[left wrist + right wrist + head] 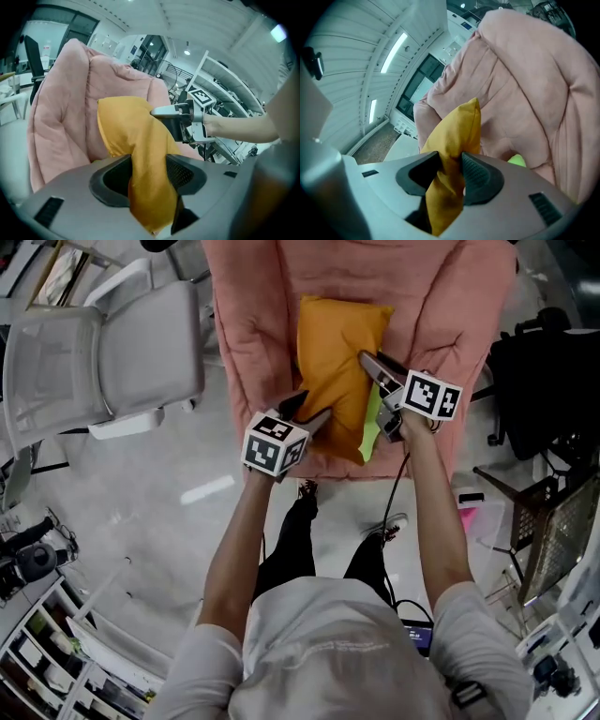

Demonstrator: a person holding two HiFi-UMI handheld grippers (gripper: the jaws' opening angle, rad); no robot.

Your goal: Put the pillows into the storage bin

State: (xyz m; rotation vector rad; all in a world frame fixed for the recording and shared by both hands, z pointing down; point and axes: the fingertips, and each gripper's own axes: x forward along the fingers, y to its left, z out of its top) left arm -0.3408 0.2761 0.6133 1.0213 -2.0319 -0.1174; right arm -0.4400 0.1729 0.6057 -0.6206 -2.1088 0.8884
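Over chair (pixel 262 296), left hand-held gripper (pixel 147 176) pinches pillow (pixel 337 343); right hand-held gripper (pixel 449 176) too.

No text or number can be read.

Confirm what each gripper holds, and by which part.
Both hold the yellow pillow: left gripper pinches its left edge, right gripper its right edge.

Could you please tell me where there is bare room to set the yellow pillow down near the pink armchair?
The grey chair's seat is bare, as is the floor between it and the person's legs. The pink armchair holds the yellow pillow and something green. Right of it is crowded: dark furniture, wire rack.
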